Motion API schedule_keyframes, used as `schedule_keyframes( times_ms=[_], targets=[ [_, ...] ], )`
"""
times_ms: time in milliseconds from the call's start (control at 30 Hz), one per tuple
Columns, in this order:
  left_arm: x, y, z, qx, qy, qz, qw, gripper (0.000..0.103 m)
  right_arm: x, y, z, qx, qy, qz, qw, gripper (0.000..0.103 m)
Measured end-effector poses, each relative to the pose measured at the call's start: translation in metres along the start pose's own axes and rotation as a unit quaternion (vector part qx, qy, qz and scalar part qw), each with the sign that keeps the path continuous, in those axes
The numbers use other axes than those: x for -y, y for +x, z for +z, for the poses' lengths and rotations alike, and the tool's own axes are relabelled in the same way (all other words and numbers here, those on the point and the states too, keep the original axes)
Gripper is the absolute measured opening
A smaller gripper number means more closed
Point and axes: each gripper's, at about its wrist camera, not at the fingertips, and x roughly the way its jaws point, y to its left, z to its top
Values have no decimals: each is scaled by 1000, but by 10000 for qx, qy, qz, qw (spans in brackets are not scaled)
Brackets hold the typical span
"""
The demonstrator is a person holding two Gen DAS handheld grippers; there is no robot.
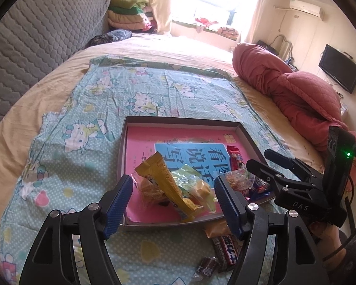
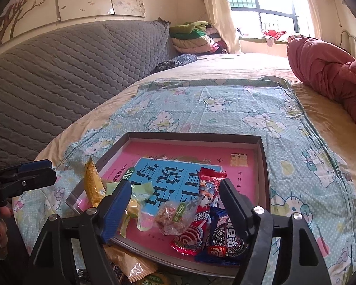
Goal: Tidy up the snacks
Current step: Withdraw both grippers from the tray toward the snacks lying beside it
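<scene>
A shallow grey tray with a pink-and-blue book cover inside lies on the bed. In it, in the left wrist view, are a yellow packet and a green clear packet. My left gripper hovers open above them, pads apart from both. In the right wrist view my right gripper is open over a red packet, a clear packet with a brown snack and a blue cookie packet. None of them is gripped. The right gripper also shows at the tray's right edge.
Loose snacks lie in front of the tray: a dark bar, a small dark candy, an orange packet. A cat-print cloth covers the bed. A pink quilt lies at the right, a grey headboard at the left.
</scene>
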Motion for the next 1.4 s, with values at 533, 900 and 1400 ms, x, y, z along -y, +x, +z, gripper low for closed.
schedule_keyframes(
  times_ms=[533,900,1400],
  targets=[
    [9,-27,-2,126,180,60,9997,73,-9,-36,6,525,-131,-59,9985,90],
    [16,-30,-11,-56,310,-149,9994,73,4,-63,3,661,92,-183,9976,91],
    [35,-18,-45,-580,838,-217,9946,73,3,-84,-10,495,367,-319,9976,91]
  ],
)
